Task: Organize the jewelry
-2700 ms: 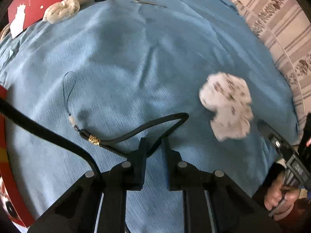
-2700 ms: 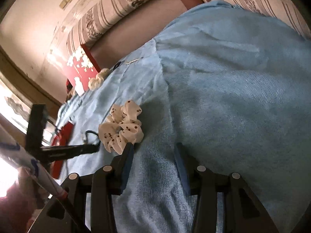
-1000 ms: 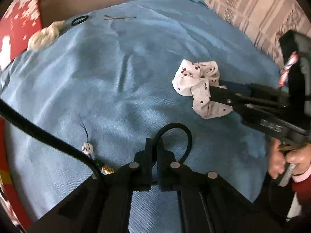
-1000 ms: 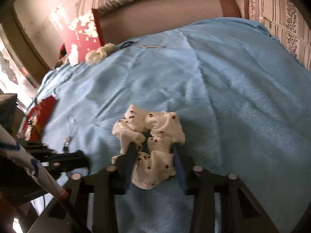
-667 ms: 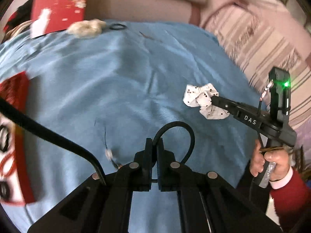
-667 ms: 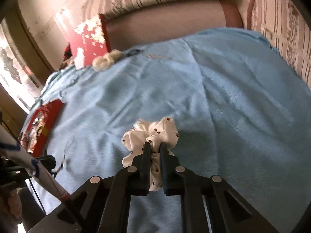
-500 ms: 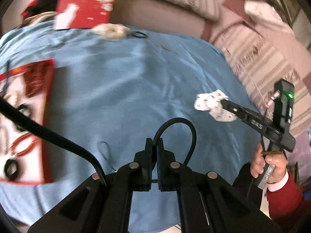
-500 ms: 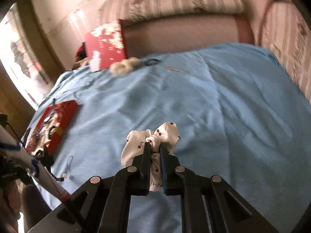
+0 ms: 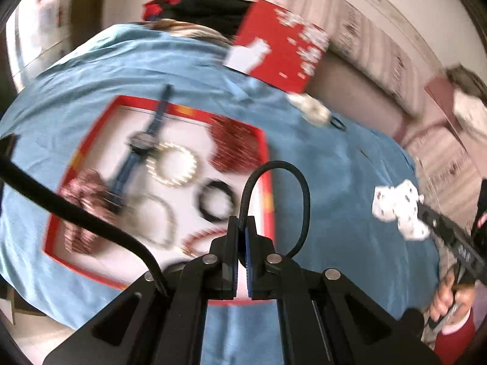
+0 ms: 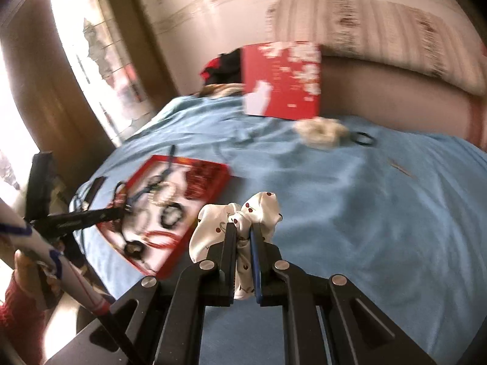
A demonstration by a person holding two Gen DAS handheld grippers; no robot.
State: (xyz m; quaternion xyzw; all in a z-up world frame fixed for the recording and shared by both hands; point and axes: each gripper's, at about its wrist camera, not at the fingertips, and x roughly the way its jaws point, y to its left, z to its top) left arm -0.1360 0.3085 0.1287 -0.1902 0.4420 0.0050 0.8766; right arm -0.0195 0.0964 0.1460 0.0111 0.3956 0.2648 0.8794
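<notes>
Nearest the left wrist camera, the left gripper (image 9: 242,237) is clamped on a black cord (image 9: 275,194) whose loop arches up and to the right of the fingers, above the red tray (image 9: 266,164); the right gripper (image 10: 242,237) pinches one white cherry-print scrunchie (image 10: 240,213) in the air over the blue cloth (image 10: 350,213), its bunched length running left to right across the closed fingers. In the tray lie one blue watch (image 9: 143,140) with its strap aligned near-to-far, one pearl bracelet (image 9: 175,164) and one black ring (image 9: 216,203), among blurred red pieces. Farther back on the cloth sit one cream scrunchie (image 10: 321,132) and one black hair tie (image 10: 362,138), before an upright red card (image 10: 283,80).
</notes>
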